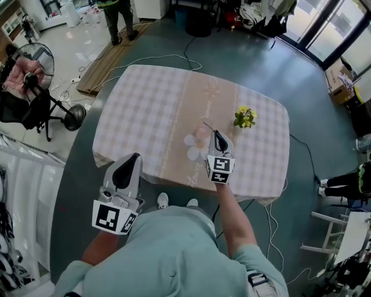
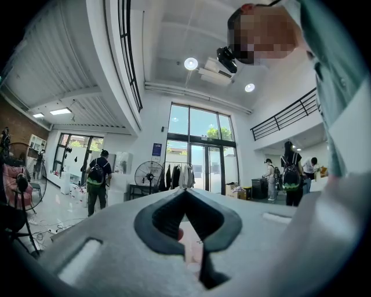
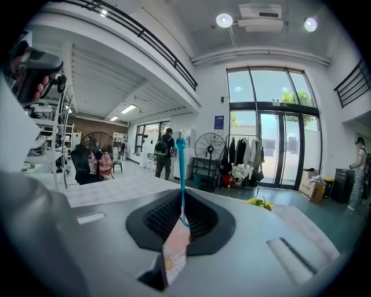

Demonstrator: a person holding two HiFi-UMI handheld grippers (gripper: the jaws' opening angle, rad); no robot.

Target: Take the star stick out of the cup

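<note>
Right, the star stick (image 3: 182,174) is a thin teal rod with a small rounded knob at its far end. The knob is too small to read its shape. In the head view it shows only as a fine dark line. Its lower end sits in the right gripper (image 3: 182,194), whose jaws are clenched on it with the pads pressing both sides. The rod runs up and forward out of the jaws, tip free in the air and touching nothing else. The left gripper (image 2: 185,194) is nearer the person's body, just at the near edge of the surface (image 1: 151,104). Its jaws are closed tip to tip with nothing gripped, and only cloth shows through the gap behind the tips. The right gripper hangs over the surface itself, above a large flower print (image 1: 197,145) on the pale checked cloth (image 1: 145,133). The stick points away from the person. Further out and to the right is a bunch of yellow flowers (image 1: 244,117) with green leaves, well apart from the stick. I can't make out what it stands in. Beyond the surface a standing fan (image 1: 32,61) is on the floor to the left. A person (image 1: 119,17) stands at the far end of the room.
</note>
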